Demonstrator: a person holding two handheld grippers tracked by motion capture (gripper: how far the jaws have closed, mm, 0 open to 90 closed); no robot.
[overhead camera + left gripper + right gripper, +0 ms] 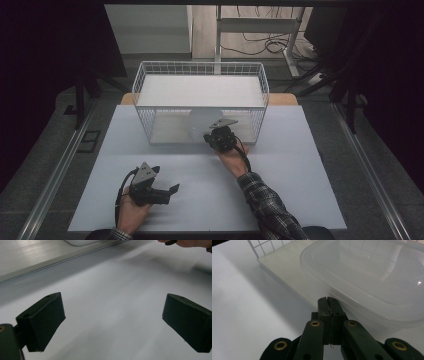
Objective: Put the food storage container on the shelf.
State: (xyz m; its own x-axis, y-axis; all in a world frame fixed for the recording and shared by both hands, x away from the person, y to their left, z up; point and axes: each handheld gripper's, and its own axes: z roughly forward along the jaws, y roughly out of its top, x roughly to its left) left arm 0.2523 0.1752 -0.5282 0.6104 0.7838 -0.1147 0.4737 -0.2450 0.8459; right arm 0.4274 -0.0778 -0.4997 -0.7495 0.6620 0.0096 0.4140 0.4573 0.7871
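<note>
- Grip is the first worry: the right gripper (pixel 329 300) has its jaws pressed fully together, and from the right gripper view I cannot tell whether they pinch the thin rim of the clear, rounded plastic container (pixel 372 282) or merely sit against it. If nothing is caught, any pull or push leaves the container where it is.
- Container position: in the high view it stands tilted in the open front of the white wire basket (pixel 200 70), on the basket's lower level, with the right gripper (pixel 214 134) just at its near edge. A thin, slick rim held at one point could let the container swing or drop flat onto the white bench (pixel 300 170).
- Snagging looks likely to me: the rim passes close to the basket's wire front and the pale shelf board (pixel 284 267) inside it. A skewed move could catch the rim on a wire, and the light basket may slide along the bench instead of the container moving.
- Left gripper (pixel 160 187) rests on the bench well apart from the basket, its jaws wide with nothing between them, as the left gripper view (pixel 112 322) confirms. It steadies nothing, so the basket has no brace if it starts to shift.
- Dim light and the container's transparency make its edges hard to judge, which could mislead the aim.
</note>
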